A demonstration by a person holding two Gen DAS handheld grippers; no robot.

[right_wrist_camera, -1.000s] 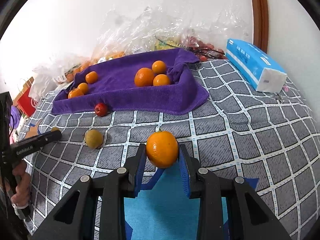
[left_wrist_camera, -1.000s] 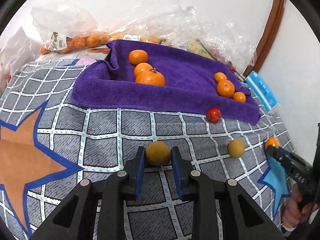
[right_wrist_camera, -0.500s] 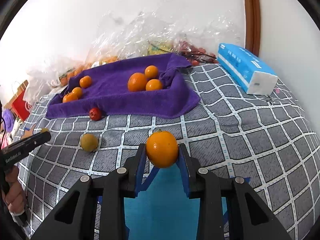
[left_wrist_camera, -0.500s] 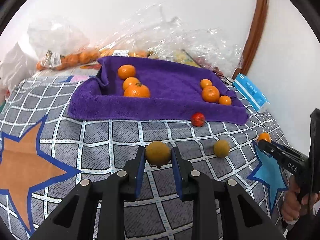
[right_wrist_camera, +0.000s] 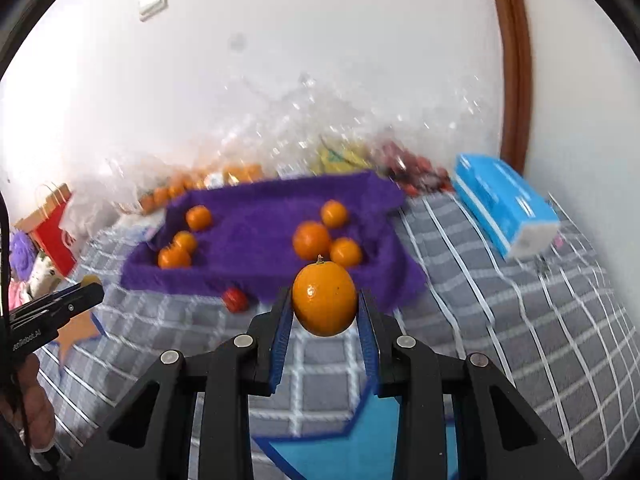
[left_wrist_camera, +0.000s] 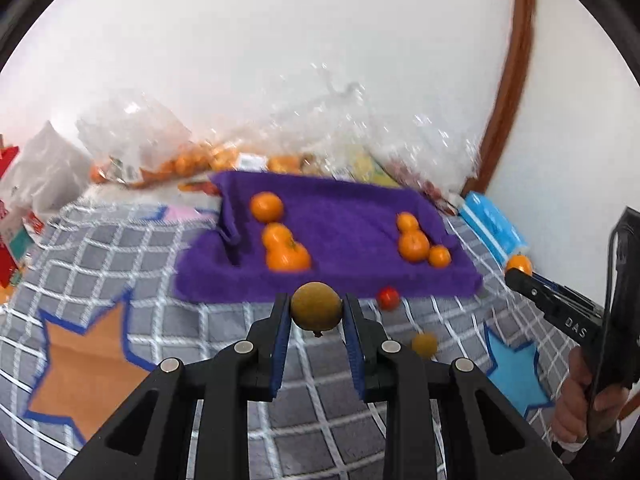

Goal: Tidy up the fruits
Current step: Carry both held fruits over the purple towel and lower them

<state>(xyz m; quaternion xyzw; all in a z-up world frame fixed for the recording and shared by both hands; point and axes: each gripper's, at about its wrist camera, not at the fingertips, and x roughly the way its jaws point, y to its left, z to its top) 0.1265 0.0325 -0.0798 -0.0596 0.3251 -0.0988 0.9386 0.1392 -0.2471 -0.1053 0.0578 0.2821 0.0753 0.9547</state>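
Observation:
My left gripper point(left_wrist_camera: 316, 322) is shut on a yellow-brown round fruit point(left_wrist_camera: 316, 306) and holds it above the checked cloth, short of the purple towel tray point(left_wrist_camera: 344, 216). My right gripper point(right_wrist_camera: 324, 320) is shut on an orange point(right_wrist_camera: 324, 298), also raised in front of the purple towel tray point(right_wrist_camera: 260, 220). The tray holds a group of oranges at its left point(left_wrist_camera: 276, 236) and another at its right point(left_wrist_camera: 416, 240). A small red fruit point(left_wrist_camera: 388, 297) and a second yellow-brown fruit point(left_wrist_camera: 425, 344) lie on the cloth before the tray.
Clear plastic bags of fruit point(left_wrist_camera: 192, 160) are piled along the wall behind the tray. A blue tissue pack point(right_wrist_camera: 504, 204) lies right of the tray. A red paper bag point(right_wrist_camera: 50, 224) stands far left. The cloth has orange point(left_wrist_camera: 88, 364) and blue star patches.
Both grippers have risen and moved toward the tray with their fruits held. The left one lifted its fruit off the cloth.

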